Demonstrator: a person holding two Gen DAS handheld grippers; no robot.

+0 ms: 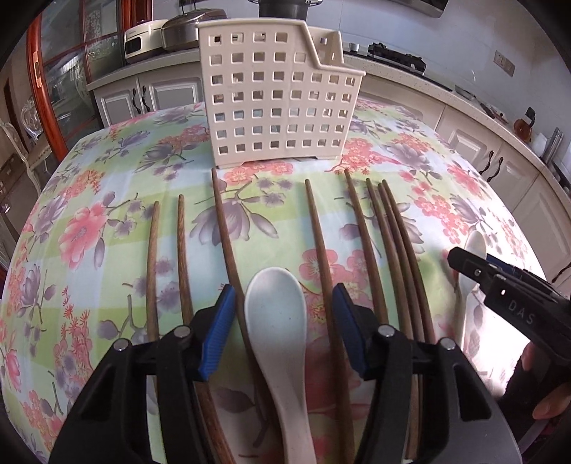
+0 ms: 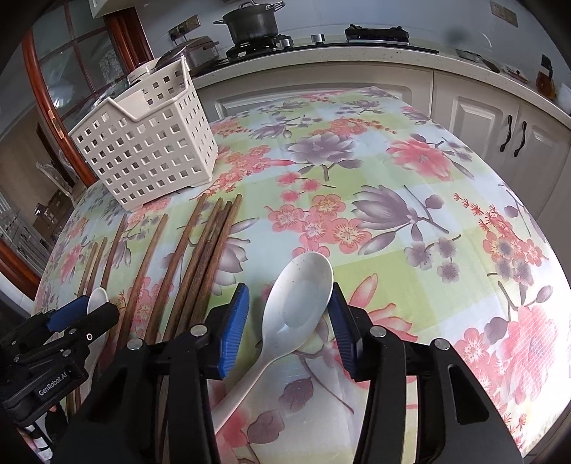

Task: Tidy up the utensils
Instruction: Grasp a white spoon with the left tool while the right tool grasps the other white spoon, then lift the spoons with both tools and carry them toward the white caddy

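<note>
You were at the pickup step: each gripper (image 1: 283,330) (image 2: 289,330) had its fingers apart around a white ceramic spoon (image 1: 276,321) (image 2: 298,303) lying on the floral worktop (image 2: 410,214). Next, clamp and carry to the cream perforated plastic caddy (image 1: 282,96) at twelve o'clock.

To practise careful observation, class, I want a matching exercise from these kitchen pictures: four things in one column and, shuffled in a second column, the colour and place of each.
Column A
1. basket
2. chopsticks
3. spoon at the right claw
4. pot

Column B
a. dark grey, on the stove
b. white, lying between blue pads
c. brown, lying in a row on the tablecloth
d. cream, full of square holes, standing upright

Pairs: 1-d, 2-c, 3-b, 4-a
</note>
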